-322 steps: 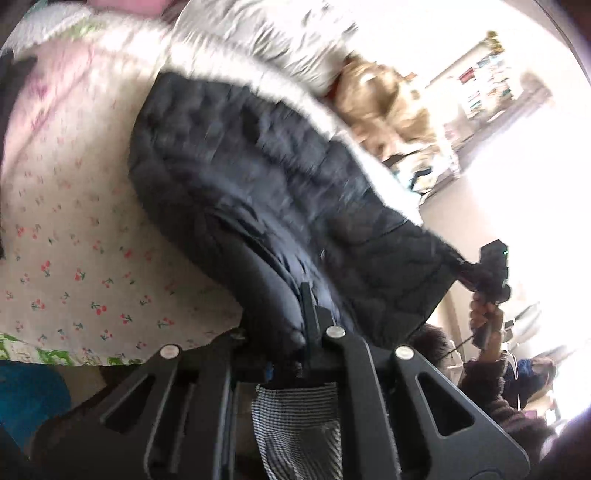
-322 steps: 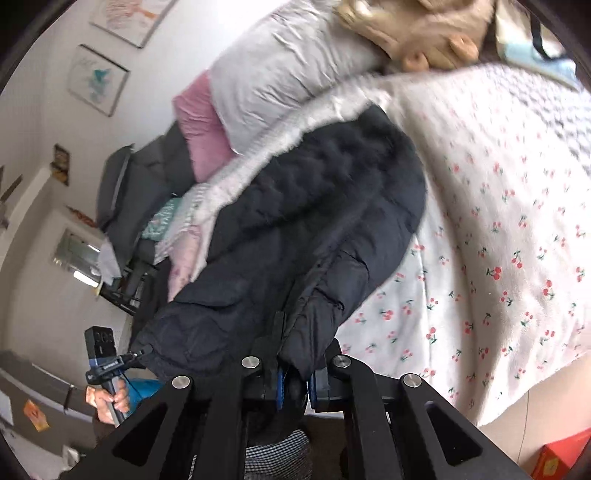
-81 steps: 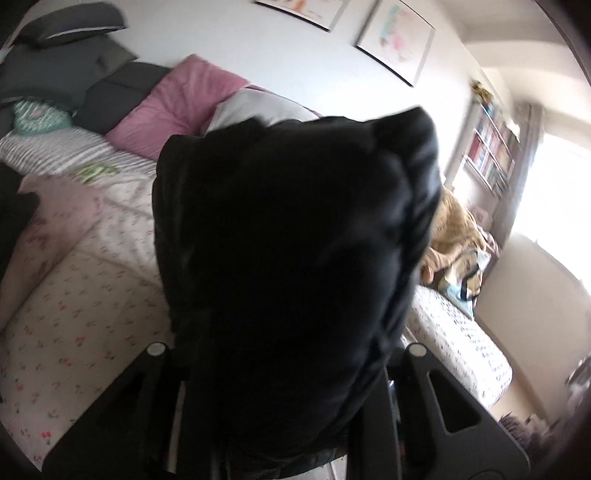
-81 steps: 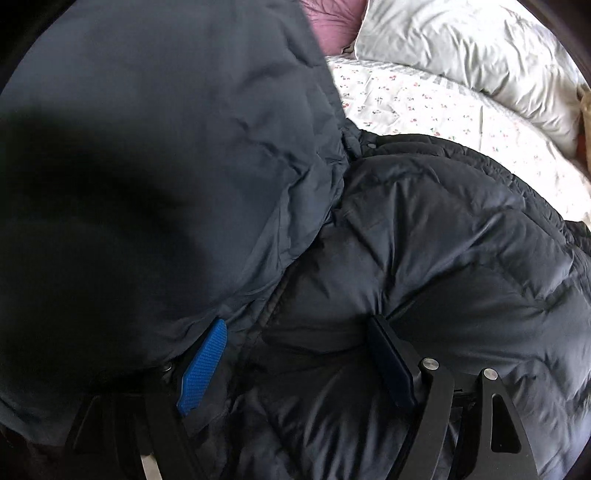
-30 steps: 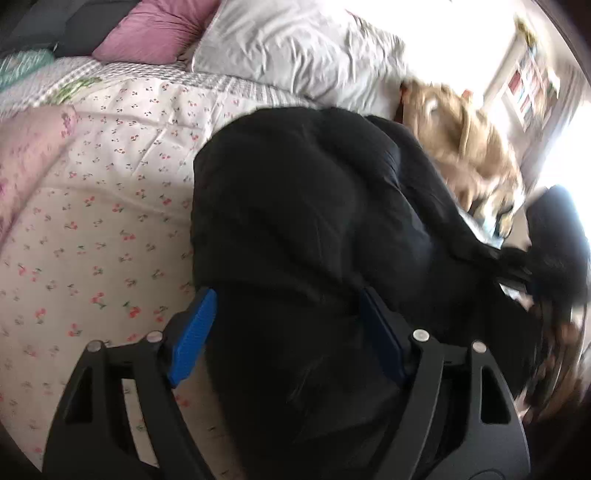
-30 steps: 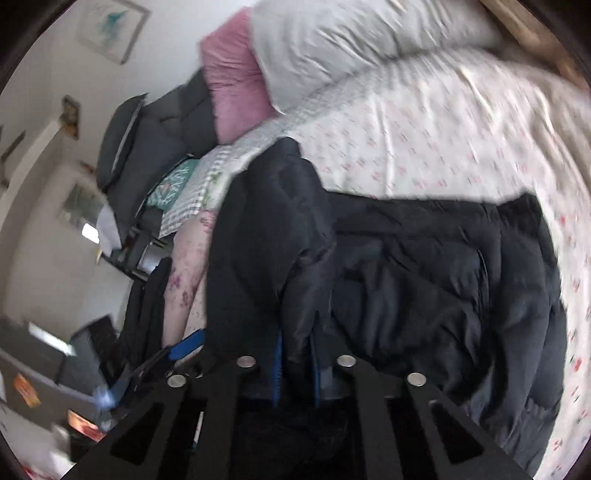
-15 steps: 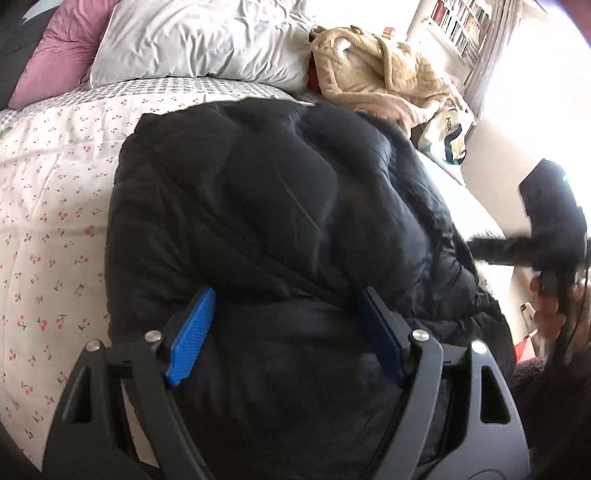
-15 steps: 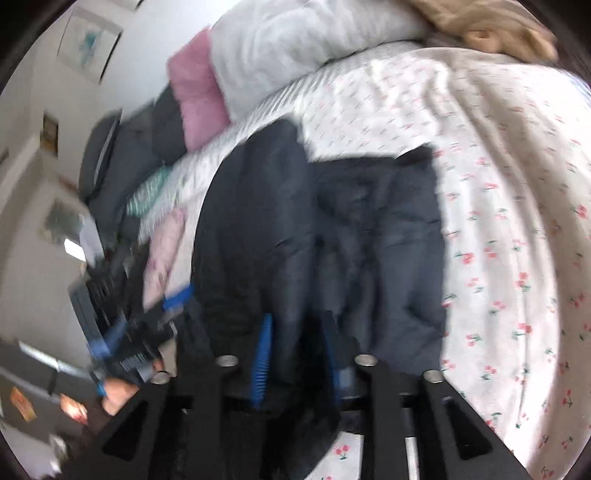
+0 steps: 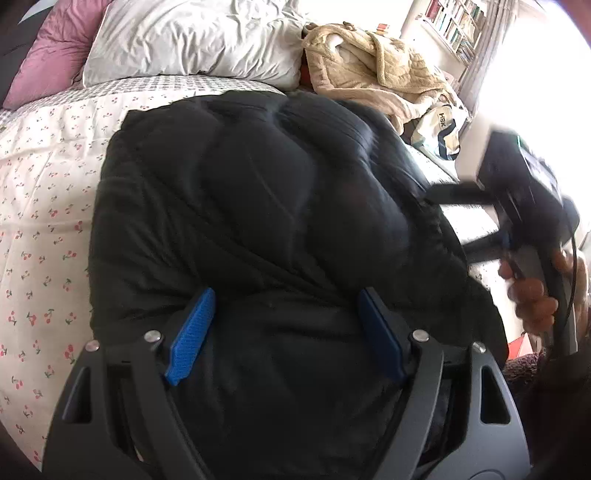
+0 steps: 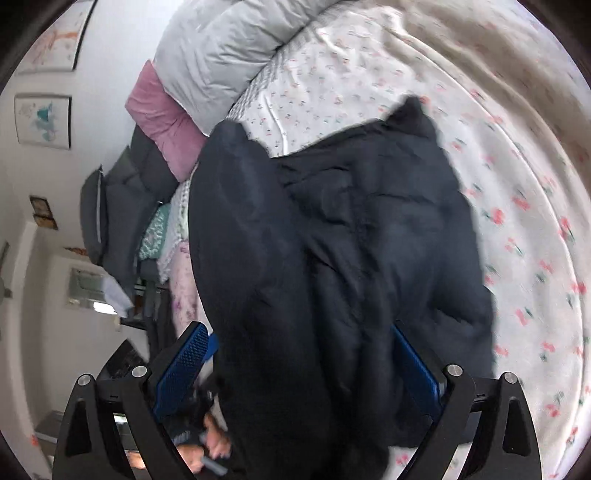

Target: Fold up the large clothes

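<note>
Black jacket [image 9: 258,206] bunched on bed [image 9: 44,177], below pillows [image 9: 192,37]. Left claw [image 9: 284,332] spread wide over jacket, gripping nothing. Right claw [image 10: 295,365] likewise spread, jacket between fingers [image 10: 184,362].

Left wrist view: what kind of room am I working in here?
Most likely a bedroom: the black puffer jacket lies on a bed with a cherry-print sheet, pillows at its head, and a bookshelf by the bright window.

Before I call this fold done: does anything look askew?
Yes. The jacket lies in a lumpy heap on the bed, one side doubled over the other in a thick ridge, edges not lined up. Both grippers, left and right, have open jaws.
</note>
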### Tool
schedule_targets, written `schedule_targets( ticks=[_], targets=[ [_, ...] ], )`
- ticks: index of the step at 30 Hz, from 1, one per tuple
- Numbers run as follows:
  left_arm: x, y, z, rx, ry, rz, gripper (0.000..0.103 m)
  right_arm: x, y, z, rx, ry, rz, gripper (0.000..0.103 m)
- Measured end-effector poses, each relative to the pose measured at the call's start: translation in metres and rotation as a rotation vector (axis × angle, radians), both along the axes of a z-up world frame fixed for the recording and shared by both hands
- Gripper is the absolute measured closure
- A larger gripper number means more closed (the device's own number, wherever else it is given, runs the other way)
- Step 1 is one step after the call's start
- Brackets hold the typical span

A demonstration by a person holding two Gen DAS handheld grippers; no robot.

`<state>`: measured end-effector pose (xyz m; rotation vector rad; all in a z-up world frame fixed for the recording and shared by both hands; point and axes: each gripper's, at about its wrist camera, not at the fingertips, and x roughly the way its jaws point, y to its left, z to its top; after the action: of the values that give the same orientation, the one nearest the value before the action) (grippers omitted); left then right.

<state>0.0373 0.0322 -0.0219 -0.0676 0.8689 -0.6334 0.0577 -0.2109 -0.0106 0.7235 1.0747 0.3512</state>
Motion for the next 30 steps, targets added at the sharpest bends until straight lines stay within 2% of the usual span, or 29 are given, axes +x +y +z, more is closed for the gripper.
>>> schedule_targets(
  ticks=[2,4,6,9,12,15,17,18,19,20,21,23,25,30],
  targets=[
    [-0.001,-0.003,0.0,0.005,-0.012,0.001,0.021,0.008,0.024,0.018,-0.119,-0.092,0.062,0.026],
    [-0.002,-0.004,0.001,0.008,-0.023,0.016,0.016,0.012,0.05,0.036,-0.273,-0.203,0.137,0.073],
    [0.0,-0.001,0.005,-0.002,-0.022,0.042,0.015,0.013,0.066,0.049,-0.349,-0.297,0.169,0.081],
    [0.005,0.013,0.017,-0.078,0.0,0.069,0.014,0.004,0.056,0.066,-0.292,-0.392,0.163,0.086],
    [0.009,0.033,0.031,-0.123,-0.012,0.147,0.008,-0.005,0.016,0.073,-0.205,-0.45,0.091,0.086],
    [0.018,0.055,0.033,-0.158,-0.001,0.213,0.003,-0.001,-0.028,0.052,-0.186,-0.364,0.01,0.083],
    [0.029,0.066,0.025,-0.182,0.057,0.243,0.002,0.004,-0.049,0.021,-0.238,-0.226,-0.038,0.07],
    [0.034,0.07,0.02,-0.194,0.089,0.256,0.002,0.008,-0.059,0.002,-0.256,-0.12,-0.058,0.052],
    [0.041,0.074,0.011,-0.209,0.136,0.269,0.002,0.011,-0.067,-0.018,-0.245,-0.022,-0.074,0.029],
    [0.045,0.076,0.004,-0.217,0.169,0.276,0.002,0.012,-0.079,-0.041,-0.177,0.081,-0.1,0.02],
    [0.049,0.077,-0.004,-0.221,0.204,0.284,0.002,0.011,-0.086,-0.055,-0.1,0.13,-0.117,0.012],
    [0.057,0.078,-0.02,-0.217,0.281,0.3,0.002,0.012,-0.095,-0.068,0.014,0.177,-0.135,0.012],
    [0.057,0.08,-0.031,-0.256,0.332,0.305,0.002,0.012,-0.099,-0.064,0.047,0.18,-0.145,0.012],
    [0.061,0.089,-0.038,-0.36,0.387,0.292,0.002,0.004,-0.112,-0.045,0.173,0.093,-0.158,0.011]
  ],
)
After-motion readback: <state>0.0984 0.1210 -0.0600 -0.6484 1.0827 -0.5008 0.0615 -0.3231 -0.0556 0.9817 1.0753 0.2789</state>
